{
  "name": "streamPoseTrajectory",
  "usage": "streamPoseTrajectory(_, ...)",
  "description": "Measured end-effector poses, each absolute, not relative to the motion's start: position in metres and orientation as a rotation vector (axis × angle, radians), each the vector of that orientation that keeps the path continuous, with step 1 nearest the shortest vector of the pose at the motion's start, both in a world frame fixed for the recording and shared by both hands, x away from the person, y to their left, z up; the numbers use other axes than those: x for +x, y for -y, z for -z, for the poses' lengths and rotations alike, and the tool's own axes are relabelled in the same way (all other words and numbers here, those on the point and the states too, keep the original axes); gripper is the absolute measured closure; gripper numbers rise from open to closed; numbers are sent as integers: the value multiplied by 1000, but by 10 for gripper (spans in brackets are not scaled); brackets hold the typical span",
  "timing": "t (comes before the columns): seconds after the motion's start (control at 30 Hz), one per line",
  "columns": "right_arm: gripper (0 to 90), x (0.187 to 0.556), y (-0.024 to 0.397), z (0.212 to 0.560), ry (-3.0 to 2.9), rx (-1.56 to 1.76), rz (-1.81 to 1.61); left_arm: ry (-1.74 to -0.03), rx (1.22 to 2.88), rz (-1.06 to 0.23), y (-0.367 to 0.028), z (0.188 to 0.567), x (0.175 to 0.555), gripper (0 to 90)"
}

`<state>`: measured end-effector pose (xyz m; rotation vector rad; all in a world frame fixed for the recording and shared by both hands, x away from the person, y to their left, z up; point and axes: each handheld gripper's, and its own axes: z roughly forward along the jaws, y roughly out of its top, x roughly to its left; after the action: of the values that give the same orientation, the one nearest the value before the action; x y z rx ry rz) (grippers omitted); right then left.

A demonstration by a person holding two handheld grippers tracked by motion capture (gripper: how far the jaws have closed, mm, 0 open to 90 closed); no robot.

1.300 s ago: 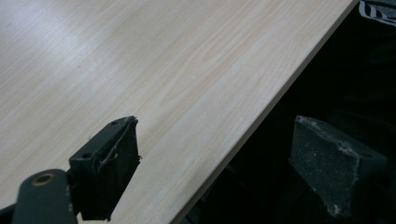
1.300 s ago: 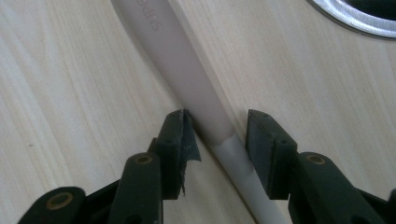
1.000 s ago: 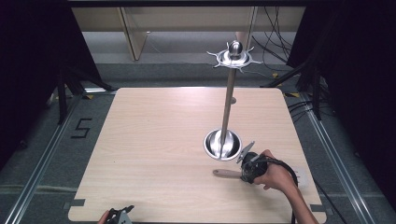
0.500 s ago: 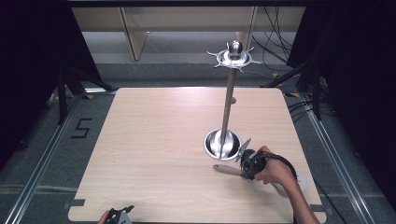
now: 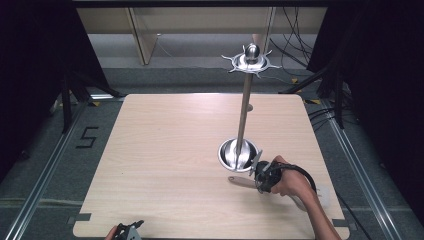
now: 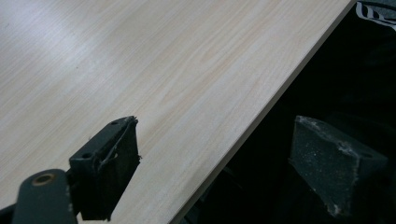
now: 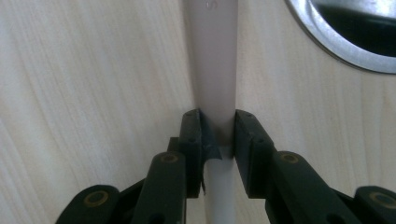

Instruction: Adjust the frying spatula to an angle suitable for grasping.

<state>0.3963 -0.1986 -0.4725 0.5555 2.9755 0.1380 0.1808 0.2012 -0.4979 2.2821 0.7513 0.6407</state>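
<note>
- Near the table's (image 5: 165,150) right front edge, just in front of the round steel base (image 5: 238,154) of the tall hook stand (image 5: 244,112), lies a pale, flat utensil handle (image 5: 240,181), probably a spoon or spatula.
- Long axis: in the high view the handle runs left to right along the table; in the right gripper view it runs straight ahead from between the jaws, with the steel base off to the upper right.
- Right gripper (image 7: 218,135): its jaws have just been closing and now pinch the handle (image 7: 214,60) across its narrow width, the pads pressing both edges near its right-hand end.
- Left gripper (image 6: 224,158): jaws spread wide with nothing between them, at the table's near edge, well apart from the handle.
- Judgement: the right hand (image 5: 290,181) is far nearer; any lift likely keeps the handle in line with the jaws.
</note>
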Motion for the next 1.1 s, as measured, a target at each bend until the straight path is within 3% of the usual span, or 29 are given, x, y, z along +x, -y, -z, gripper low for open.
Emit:
streamPoseTrajectory(0.2,749,396,203,471,-2953,574,-250,-733,2316,-638,-203,495,180,148)
streamPoseTrajectory(0.57,750,381,231,432,-2780,653,-664,-727,2314,-639,-202,496,180,148)
streamPoseTrajectory(1.1,752,369,262,393,-2537,736,-939,-733,2311,-643,-202,495,180,148)
